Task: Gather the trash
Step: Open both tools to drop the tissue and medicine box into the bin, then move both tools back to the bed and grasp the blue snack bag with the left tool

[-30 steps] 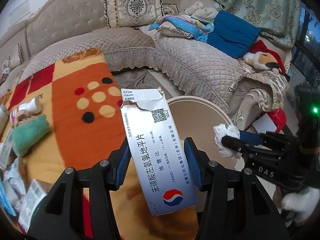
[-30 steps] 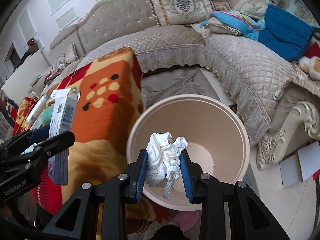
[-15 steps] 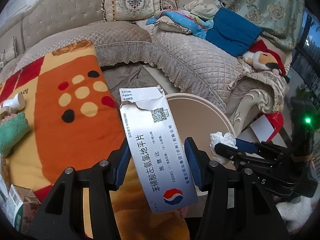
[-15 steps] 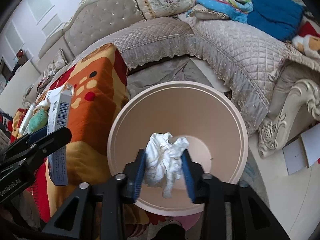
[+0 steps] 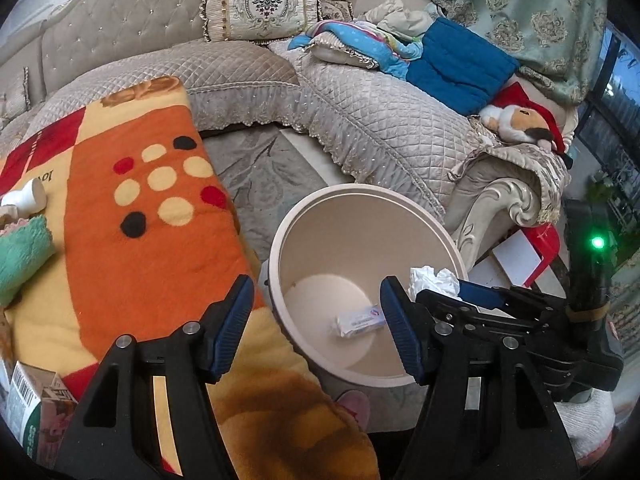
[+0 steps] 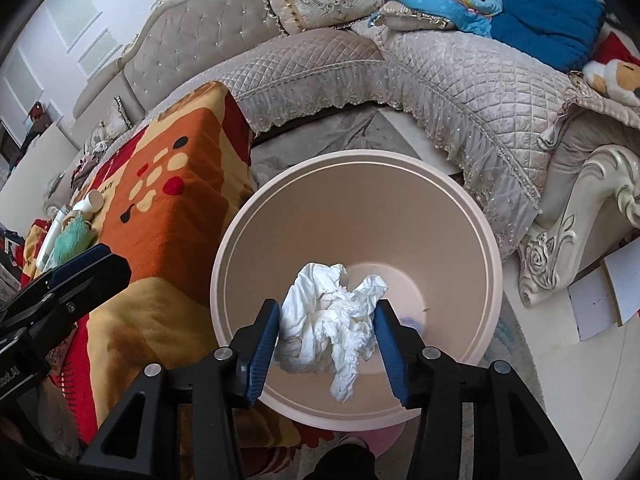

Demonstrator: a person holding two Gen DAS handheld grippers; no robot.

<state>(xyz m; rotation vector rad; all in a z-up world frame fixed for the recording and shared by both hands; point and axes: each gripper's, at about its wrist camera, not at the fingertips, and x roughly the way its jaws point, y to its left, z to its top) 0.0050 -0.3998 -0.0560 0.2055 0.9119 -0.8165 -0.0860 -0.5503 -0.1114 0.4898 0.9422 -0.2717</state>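
Carton [image 5: 361, 319] lies in the bin [image 5: 320, 216] below the emptied, parted left gripper [image 5: 316, 316]; the right gripper [image 6: 326, 336], jaws just widening, barely keeps the tissue [image 6: 332, 320].

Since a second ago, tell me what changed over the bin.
The left gripper has just opened and dropped the medicine box, now lying on the bin floor. The right gripper has just been opening too; the crumpled tissue still sits between its jaws above the bin. The bin stayed put.
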